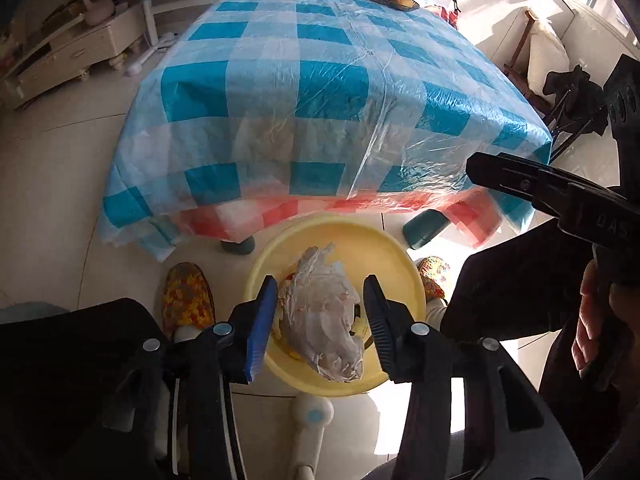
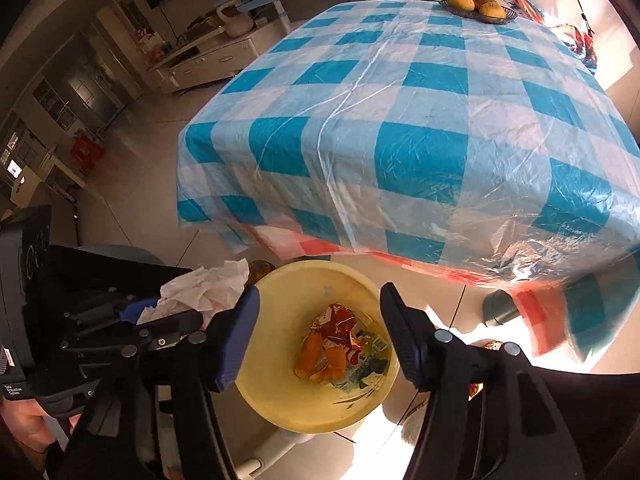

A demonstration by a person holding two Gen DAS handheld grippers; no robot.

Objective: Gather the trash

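Between my left gripper's (image 1: pixel 320 328) wide-apart fingers, seemingly unclamped, sits a crumpled translucent bag (image 1: pixel 326 320) above the yellow bin (image 1: pixel 384 248). My right gripper (image 2: pixel 318 338) gapes empty over orange-red wrappers (image 2: pixel 340 346) inside.

The bin (image 1: pixel 394 248) sits on the floor before the table (image 1: pixel 320 80), between my slippers (image 1: pixel 186 296). My left gripper (image 1: pixel 320 324) hangs above it around crumpled plastic (image 1: pixel 324 320); wrappers (image 2: pixel 344 344) lie inside. A fruit basket (image 2: pixel 478 10) stands at the table's far edge.
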